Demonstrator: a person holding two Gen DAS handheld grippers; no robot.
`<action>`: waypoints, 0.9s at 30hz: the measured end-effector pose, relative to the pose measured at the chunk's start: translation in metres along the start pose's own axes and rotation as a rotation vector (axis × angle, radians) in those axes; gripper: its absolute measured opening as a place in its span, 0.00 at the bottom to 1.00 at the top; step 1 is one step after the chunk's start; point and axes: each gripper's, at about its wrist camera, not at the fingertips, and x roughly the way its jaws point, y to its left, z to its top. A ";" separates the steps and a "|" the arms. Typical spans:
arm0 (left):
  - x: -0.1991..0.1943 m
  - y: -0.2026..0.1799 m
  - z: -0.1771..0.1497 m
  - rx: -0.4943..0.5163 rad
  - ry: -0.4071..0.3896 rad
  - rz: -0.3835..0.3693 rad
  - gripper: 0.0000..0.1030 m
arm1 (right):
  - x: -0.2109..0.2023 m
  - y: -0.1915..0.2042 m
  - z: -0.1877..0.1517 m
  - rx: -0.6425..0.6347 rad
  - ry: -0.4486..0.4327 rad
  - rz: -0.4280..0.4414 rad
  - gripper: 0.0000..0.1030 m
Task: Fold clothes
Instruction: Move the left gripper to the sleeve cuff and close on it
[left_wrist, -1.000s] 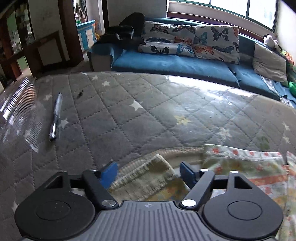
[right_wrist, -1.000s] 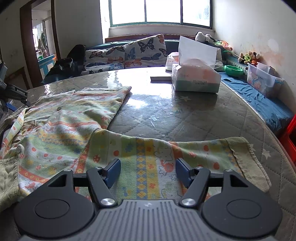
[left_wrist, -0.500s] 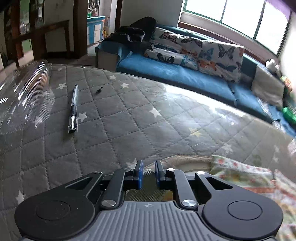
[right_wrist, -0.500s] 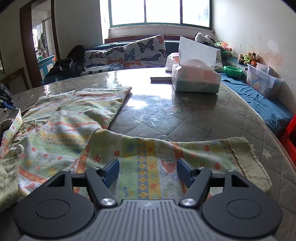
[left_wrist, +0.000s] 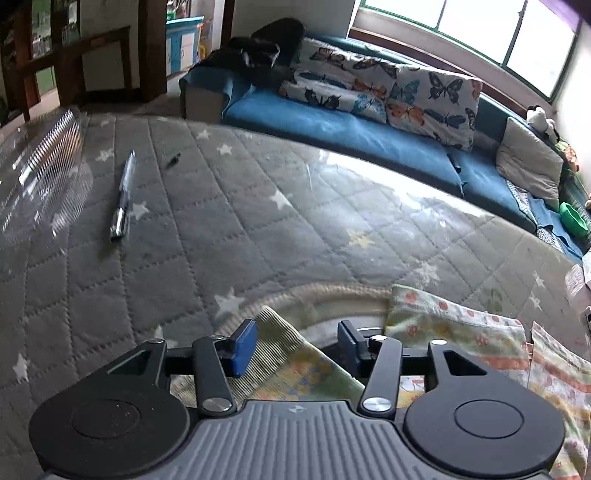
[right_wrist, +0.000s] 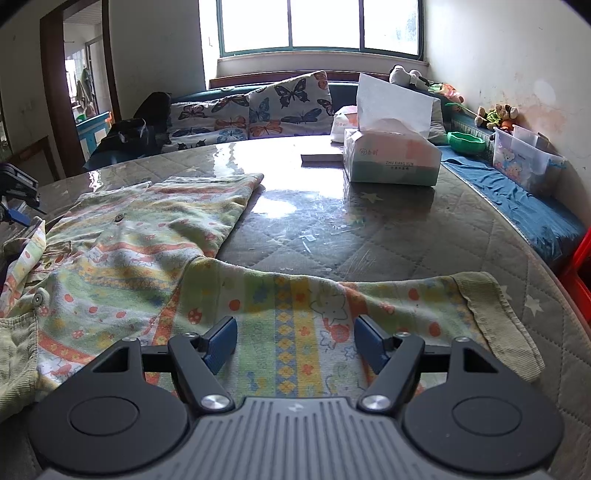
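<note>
A child's pastel shirt (right_wrist: 122, 266) with orange prints lies spread on the glass-topped quilted table (right_wrist: 388, 229). One sleeve (right_wrist: 295, 314) runs right to a ribbed cuff (right_wrist: 495, 321). My right gripper (right_wrist: 295, 345) hovers open over that sleeve, its pads clear of the cloth. In the left wrist view another ribbed cuff (left_wrist: 280, 339) of the shirt (left_wrist: 454, 332) lies between the jaws of my left gripper (left_wrist: 295, 347), which are opening; the pads do not press on it. The left gripper (right_wrist: 14, 206) also shows at the far left edge of the right wrist view.
A pen (left_wrist: 122, 199) lies on the table's left part, beside a clear ridged plastic piece (left_wrist: 37, 166). A tissue box (right_wrist: 391, 155) and a flat book (right_wrist: 321, 158) stand at the back. A blue sofa (left_wrist: 351, 133) runs behind; a red crate (right_wrist: 580, 266) sits off the right edge.
My left gripper went from open to nearly shut on the cuff, then opened again with the cuff still between its jaws; its view tilted a little. The right gripper has not moved.
</note>
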 end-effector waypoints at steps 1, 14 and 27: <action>0.002 -0.001 0.000 0.000 0.002 0.008 0.51 | 0.000 0.000 0.000 0.000 -0.001 0.001 0.71; 0.004 0.007 -0.003 -0.001 -0.006 0.027 0.02 | 0.000 0.000 -0.002 0.011 -0.010 0.003 0.72; -0.050 0.033 -0.002 -0.022 -0.099 -0.090 0.01 | 0.003 0.005 -0.002 0.000 -0.011 -0.025 0.73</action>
